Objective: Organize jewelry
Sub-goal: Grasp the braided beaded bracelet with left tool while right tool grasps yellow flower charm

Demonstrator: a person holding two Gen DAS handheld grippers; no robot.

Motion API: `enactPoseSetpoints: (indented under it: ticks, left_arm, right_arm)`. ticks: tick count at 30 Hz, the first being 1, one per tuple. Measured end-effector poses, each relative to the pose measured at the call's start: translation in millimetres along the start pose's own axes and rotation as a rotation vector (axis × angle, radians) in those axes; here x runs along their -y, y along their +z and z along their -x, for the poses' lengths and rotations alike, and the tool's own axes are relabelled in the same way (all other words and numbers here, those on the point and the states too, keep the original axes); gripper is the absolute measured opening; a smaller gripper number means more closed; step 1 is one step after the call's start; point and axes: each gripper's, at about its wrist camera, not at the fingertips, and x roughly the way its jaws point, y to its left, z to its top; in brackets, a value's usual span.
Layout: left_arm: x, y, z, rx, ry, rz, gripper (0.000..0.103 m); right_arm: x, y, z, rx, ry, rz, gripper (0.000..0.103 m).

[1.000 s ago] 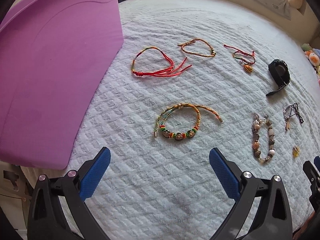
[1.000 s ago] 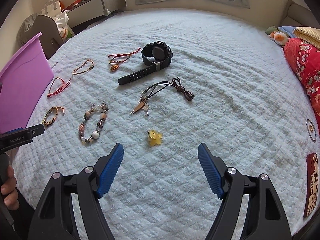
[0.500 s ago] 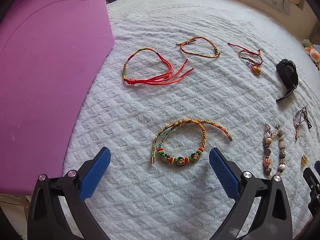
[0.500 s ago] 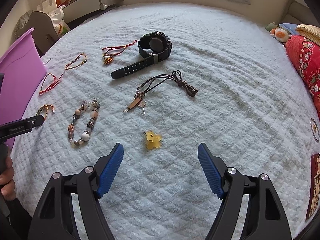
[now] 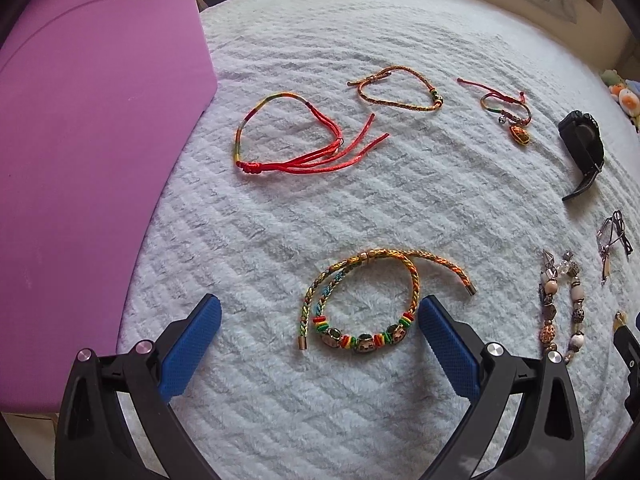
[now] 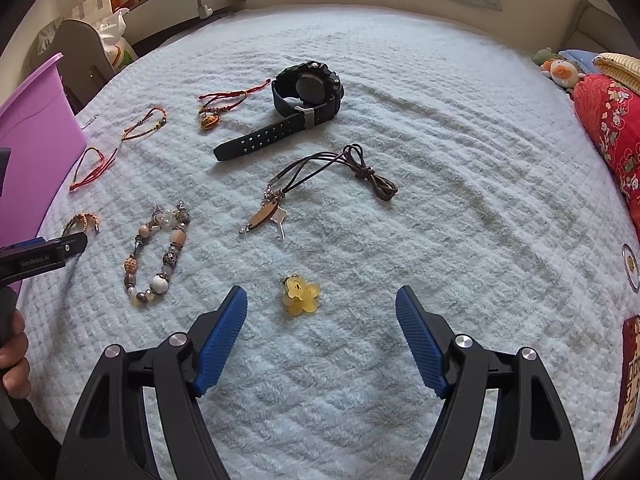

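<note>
Jewelry lies spread on a pale quilted bedspread (image 5: 400,192). My left gripper (image 5: 318,332) is open, its fingertips either side of a braided multicolour bracelet with beads (image 5: 372,304). Beyond lie a red cord bracelet (image 5: 296,136), a thin braided bracelet (image 5: 400,88) and a red charm bracelet (image 5: 508,112). My right gripper (image 6: 322,324) is open, just short of a yellow flower charm (image 6: 300,294). A leather cord necklace (image 6: 320,184), a black watch (image 6: 304,96) and a beaded bracelet (image 6: 158,256) lie further out.
A purple bin (image 5: 88,152) stands at the bed's left edge, also in the right wrist view (image 6: 32,152). Red patterned bedding (image 6: 612,128) and soft toys (image 6: 560,70) lie at the right. A chair (image 6: 80,64) and shelf stand beyond the bed.
Both grippers have moved forward and lower. The beaded braided bracelet now lies between the left fingertips, and the yellow charm is closer to the right fingertips. Both stay open.
</note>
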Motion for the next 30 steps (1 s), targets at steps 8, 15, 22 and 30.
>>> enactPoseSetpoints:
  ticks: [8, 15, 22, 30]
  left_arm:
    - [1, 3, -3, 0.004, 0.003, -0.008, 0.097]
    - [1, 7, -9, 0.005, 0.001, -0.002, 0.098]
    - [0, 7, -11, 0.021, -0.004, 0.010, 0.098]
    - [3, 6, -13, 0.053, 0.001, 0.013, 0.098]
  right_arm:
    - [0, 2, -9, -0.007, -0.018, 0.021, 0.073]
    - [1, 3, -16, -0.001, -0.031, 0.031, 0.073]
    - [3, 0, -19, 0.016, -0.025, 0.028, 0.073]
    - [1, -3, -19, 0.031, -0.033, 0.051, 0.073]
